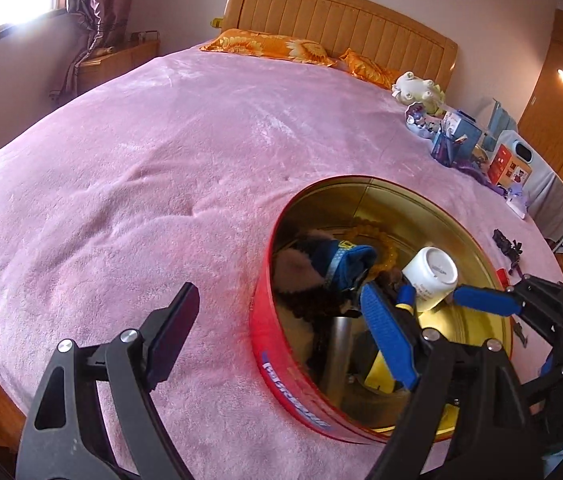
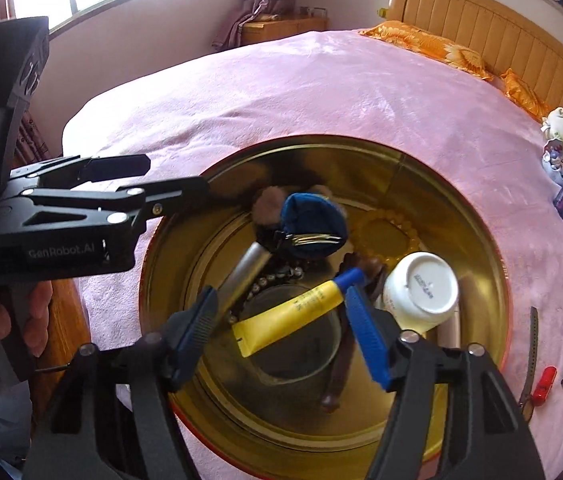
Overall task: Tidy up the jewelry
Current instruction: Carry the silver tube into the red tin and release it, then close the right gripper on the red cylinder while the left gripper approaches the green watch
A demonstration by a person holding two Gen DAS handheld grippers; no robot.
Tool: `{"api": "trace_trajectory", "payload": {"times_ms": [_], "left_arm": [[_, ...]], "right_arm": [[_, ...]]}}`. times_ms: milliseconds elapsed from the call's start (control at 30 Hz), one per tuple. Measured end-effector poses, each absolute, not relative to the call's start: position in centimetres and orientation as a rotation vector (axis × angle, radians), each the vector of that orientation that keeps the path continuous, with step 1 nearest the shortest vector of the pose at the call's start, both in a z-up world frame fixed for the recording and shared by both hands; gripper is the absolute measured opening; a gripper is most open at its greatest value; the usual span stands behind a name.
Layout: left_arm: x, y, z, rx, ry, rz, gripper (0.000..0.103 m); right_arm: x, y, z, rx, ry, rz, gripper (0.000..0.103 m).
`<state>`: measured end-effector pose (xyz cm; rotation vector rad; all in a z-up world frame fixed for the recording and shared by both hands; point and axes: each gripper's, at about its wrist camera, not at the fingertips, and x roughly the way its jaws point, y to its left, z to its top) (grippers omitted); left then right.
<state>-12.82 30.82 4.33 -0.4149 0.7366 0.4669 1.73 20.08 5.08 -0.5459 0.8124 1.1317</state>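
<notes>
While the left gripper (image 1: 285,344) straddles the near wall of the red tin (image 2: 499,280), jaws apart and empty, the right gripper (image 2: 281,328) gapes over a light, squashable yellow tube (image 2: 293,312), best pinched mid-body.

left wrist: beside tin (image 1: 281,364) | right wrist: probably straight above | shared: tin interior

Tin (image 2: 481,248) on bed (image 2: 321,92); inside it, tube (image 2: 293,312) left of overturned jar (image 2: 421,292).
</notes>
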Motion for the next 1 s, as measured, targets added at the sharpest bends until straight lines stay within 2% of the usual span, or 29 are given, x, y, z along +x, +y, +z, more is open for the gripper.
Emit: {"api": "trace_trajectory", "payload": {"times_ms": [33,67,267,667,1000], "left_arm": [[-12.6,30.2,4.7,-0.41,0.73,0.456,0.081],[-12.3,29.5,5.0,-0.405,0.721,0.44,0.081],[-8.6,24.2,6.2,-0.373,0.712,0.3,0.081],[3.2,9.8,5.2,-0.221,0.815,0.038,0.081],[10.9,5.3,1.5,-0.161,0.913,0.003,0.081]], "right_arm": [[2.1,19.2,5.5,-0.525,0.796,1.117,0.091],[2.6,18.1,5.8,-0.502,0.778,1.098,0.094],[6.1,10.2,6.6,-0.379,0.755,0.933,0.095],[14.0,-6.6,3.7,-0.23,0.785,0.608,0.095],[22.2,-9.8,0.6,-0.167,0.874,0.538,0.095]]}}
